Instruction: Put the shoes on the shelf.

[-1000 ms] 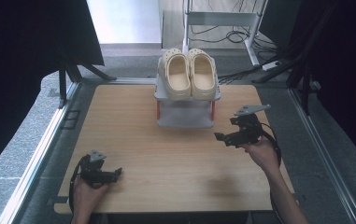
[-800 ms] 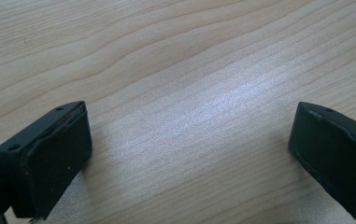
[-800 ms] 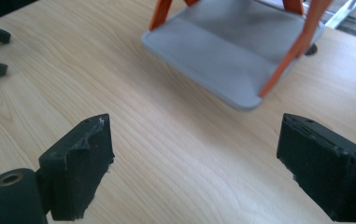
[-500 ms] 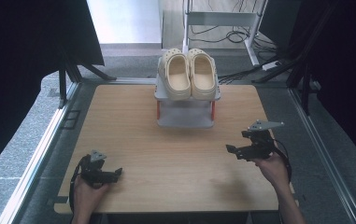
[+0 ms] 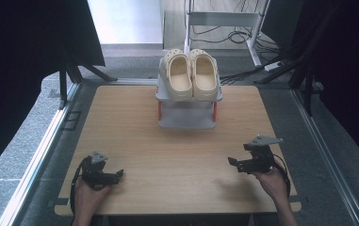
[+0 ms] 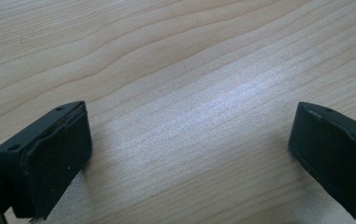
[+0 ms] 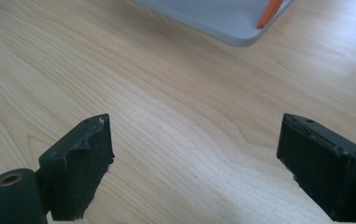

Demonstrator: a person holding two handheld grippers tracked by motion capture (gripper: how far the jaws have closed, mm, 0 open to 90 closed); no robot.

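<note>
On wooden table [image 5: 167, 155], left gripper [image 5: 113, 176] jaws apart, right gripper [image 5: 236, 163] likewise

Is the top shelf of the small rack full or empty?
Full: two cream clogs lie side by side across the rack top shelf.

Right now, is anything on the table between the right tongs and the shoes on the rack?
Nothing visible. Bare table lies between the open right tongs and the grey rack; the cream shoes sit on its top shelf.

cream clogs [image 5: 191, 75] on a grey rack [image 5: 187, 117]
orange posts, pale wood-grain table [image 5: 167, 155], black grippers.
</note>
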